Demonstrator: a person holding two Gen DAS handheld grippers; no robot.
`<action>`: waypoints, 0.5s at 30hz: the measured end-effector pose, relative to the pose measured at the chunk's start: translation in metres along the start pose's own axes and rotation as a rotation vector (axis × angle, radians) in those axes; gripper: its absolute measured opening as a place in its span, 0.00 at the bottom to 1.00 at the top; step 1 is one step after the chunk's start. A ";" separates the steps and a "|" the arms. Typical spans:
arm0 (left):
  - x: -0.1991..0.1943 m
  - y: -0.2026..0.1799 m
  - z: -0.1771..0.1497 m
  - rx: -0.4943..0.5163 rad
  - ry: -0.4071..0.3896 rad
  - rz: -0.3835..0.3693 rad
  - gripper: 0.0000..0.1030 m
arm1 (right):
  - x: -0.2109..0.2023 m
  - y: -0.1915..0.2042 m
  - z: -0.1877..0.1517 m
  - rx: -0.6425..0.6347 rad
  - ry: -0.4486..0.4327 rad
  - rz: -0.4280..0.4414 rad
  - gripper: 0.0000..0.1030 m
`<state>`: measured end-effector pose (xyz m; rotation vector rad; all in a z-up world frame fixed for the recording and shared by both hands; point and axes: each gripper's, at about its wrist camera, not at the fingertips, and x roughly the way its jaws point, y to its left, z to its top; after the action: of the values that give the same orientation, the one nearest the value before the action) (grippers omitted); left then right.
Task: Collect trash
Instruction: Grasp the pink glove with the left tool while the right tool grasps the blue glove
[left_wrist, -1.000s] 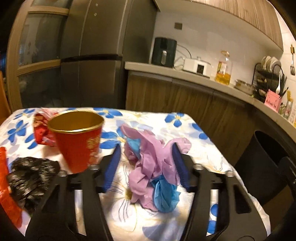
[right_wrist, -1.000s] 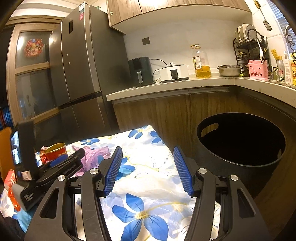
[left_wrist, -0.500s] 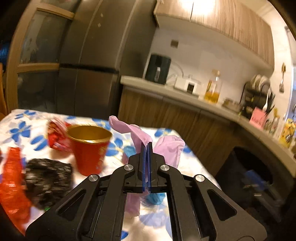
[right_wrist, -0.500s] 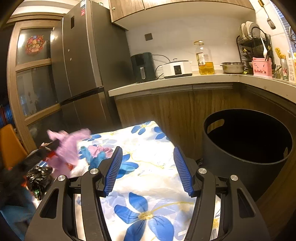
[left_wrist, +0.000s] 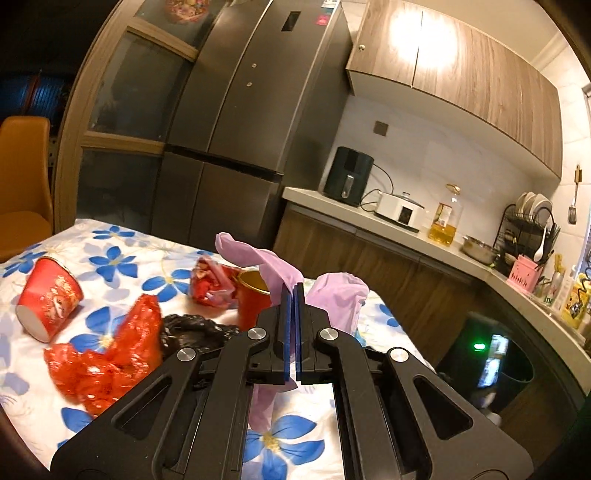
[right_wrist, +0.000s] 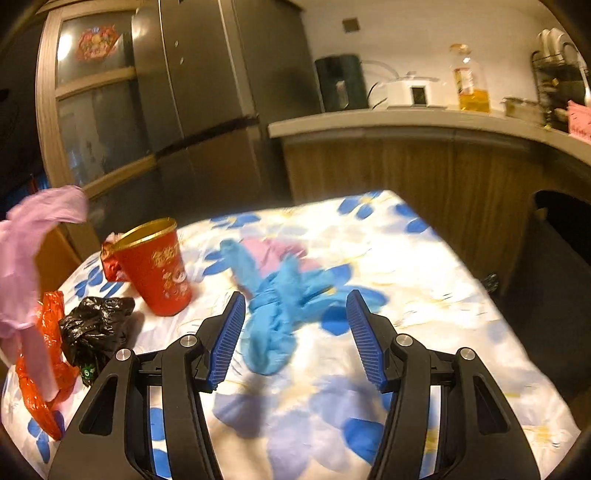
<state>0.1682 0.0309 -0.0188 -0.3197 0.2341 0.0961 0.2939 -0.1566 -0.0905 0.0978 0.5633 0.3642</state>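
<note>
The left gripper is pinching the pink glove above the table, its loose ends dangling low; these are risking a snag on the cup en route to the bin. The right gripper, jaws spread and empty, is hovering over the blue glove. Closing here is risking bunching the tablecloth with it.
</note>
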 end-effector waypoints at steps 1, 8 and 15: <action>-0.003 0.002 0.001 -0.002 -0.005 0.000 0.00 | 0.005 0.001 -0.001 -0.002 0.021 0.004 0.54; -0.013 0.010 0.004 -0.006 -0.015 0.001 0.00 | 0.030 0.005 -0.010 -0.031 0.132 0.002 0.22; -0.023 0.009 0.006 -0.007 -0.020 0.000 0.00 | -0.017 -0.003 -0.003 0.015 0.016 0.055 0.06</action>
<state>0.1464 0.0400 -0.0109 -0.3253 0.2143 0.1001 0.2804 -0.1660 -0.0849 0.1256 0.5797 0.4145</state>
